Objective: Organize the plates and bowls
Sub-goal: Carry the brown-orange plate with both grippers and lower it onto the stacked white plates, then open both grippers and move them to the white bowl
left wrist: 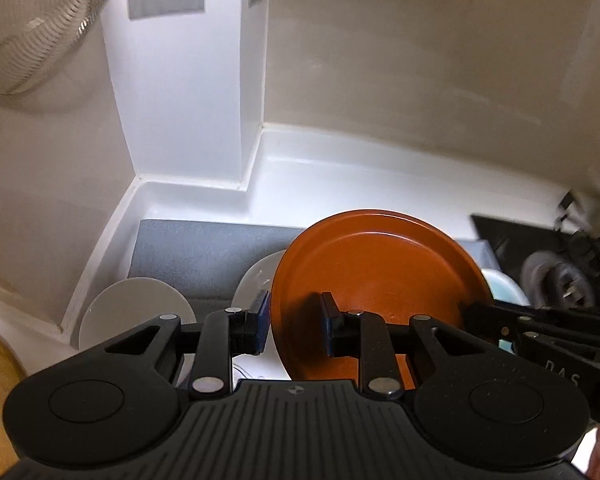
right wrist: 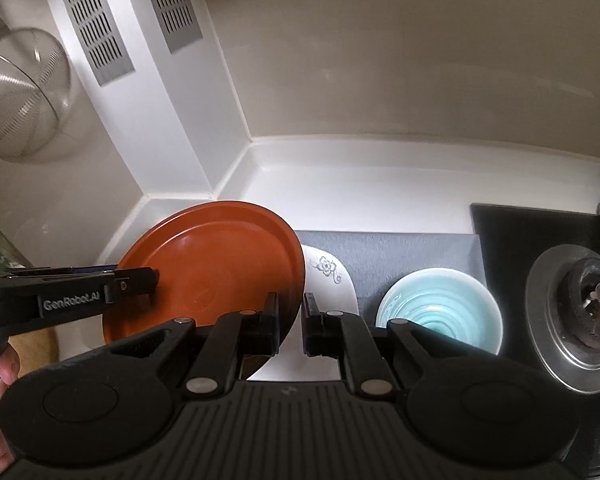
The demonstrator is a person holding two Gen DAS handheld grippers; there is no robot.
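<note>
While both grippers clamp it, the orange plate hangs tilted over the counter's left part: the left gripper pinches its left rim between blue-padded fingers, and the right gripper pinches its right rim the same way. In the right wrist view the left gripper shows reaching in from the left edge onto the plate's face. Under the plate, a white plate with a flower print lies on the grey mat. Left of it, in the left wrist view, stands a plain white dish; whether it holds anything cannot be told. Right of the flowered plate sits a pale blue bowl, nothing in it. Beyond, at the counter's right edge, a gas burner; a wire strainer hangs on the far left wall
</note>
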